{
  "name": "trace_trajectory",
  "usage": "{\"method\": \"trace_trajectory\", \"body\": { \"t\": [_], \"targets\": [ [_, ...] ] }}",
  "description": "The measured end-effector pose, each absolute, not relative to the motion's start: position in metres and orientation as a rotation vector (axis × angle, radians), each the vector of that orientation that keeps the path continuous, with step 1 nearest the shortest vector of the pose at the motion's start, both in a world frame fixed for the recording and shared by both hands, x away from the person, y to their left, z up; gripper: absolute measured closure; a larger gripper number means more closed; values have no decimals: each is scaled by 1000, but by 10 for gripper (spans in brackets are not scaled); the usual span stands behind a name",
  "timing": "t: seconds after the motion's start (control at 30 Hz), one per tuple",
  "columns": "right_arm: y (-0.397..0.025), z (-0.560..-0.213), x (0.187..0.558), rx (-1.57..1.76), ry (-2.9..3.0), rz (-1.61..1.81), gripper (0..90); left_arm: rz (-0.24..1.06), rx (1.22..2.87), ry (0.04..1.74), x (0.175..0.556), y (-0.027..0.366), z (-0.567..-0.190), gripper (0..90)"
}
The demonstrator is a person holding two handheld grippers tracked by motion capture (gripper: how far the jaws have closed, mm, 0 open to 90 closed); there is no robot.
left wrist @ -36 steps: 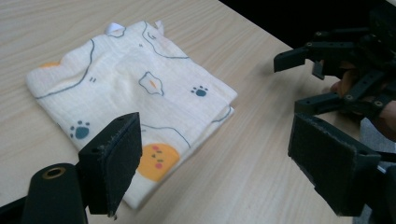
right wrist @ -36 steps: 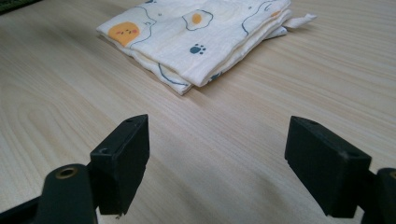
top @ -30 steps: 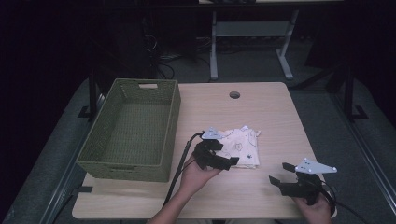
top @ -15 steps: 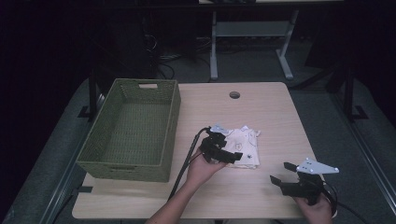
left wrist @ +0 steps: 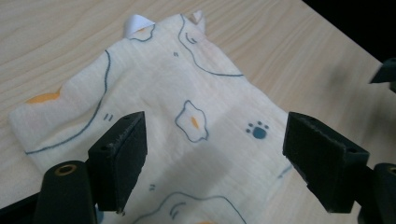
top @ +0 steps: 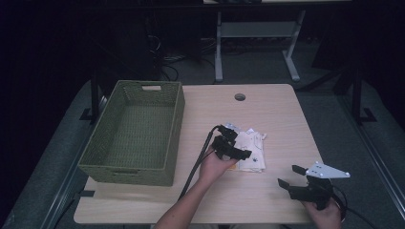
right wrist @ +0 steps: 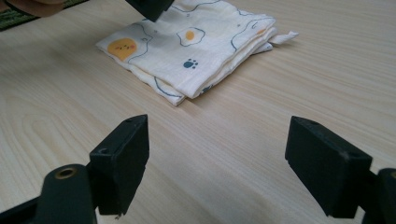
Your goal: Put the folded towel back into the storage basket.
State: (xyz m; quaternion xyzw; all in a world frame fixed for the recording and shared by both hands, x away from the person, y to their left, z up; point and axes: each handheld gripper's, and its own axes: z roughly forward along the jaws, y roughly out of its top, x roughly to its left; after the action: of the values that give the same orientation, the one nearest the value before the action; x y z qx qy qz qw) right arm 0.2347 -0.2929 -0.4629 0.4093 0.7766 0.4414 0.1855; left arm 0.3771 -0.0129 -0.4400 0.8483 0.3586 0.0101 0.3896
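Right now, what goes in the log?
left gripper: open, over folded cloth | right gripper: open, apart | basket: empty

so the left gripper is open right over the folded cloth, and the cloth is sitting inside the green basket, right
Not quite: the folded cloth lies on the bare table, right of the green basket, as the high view shows. The left gripper is open right over it.

The tabletop point(right wrist: 280, 116) is pale wood-grain laminate, smooth with a faint sheen. Between the left tool's point(left wrist: 212, 149) matt black plastic jaws lies a folded cloth point(left wrist: 187, 107), soft thin cream cotton with a fine weave and printed pattern. Beside that tool, a basket point(top: 133, 133) is rough green woven fibre.
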Motion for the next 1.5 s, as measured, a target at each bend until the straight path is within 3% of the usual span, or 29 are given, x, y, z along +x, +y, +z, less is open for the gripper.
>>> {"method": "trace_trajectory", "body": {
  "t": [0.37,0.73,0.9,1.3,1.5],
  "targets": [
    [-295,-461,234,1147,2178,1254,215,78,2211,945,385,-22,-449,307],
    [-295,-460,233,1152,2173,1251,223,298,2347,887,379,-38,-459,413],
    [-295,-460,234,1150,2171,1254,223,307,2339,871,377,-37,-460,468],
    [-293,-459,233,1131,2182,1249,223,293,2343,855,378,-30,-458,776],
    [-292,-460,233,1135,2188,1252,223,210,2339,880,383,-23,-457,813]
  ]
}}
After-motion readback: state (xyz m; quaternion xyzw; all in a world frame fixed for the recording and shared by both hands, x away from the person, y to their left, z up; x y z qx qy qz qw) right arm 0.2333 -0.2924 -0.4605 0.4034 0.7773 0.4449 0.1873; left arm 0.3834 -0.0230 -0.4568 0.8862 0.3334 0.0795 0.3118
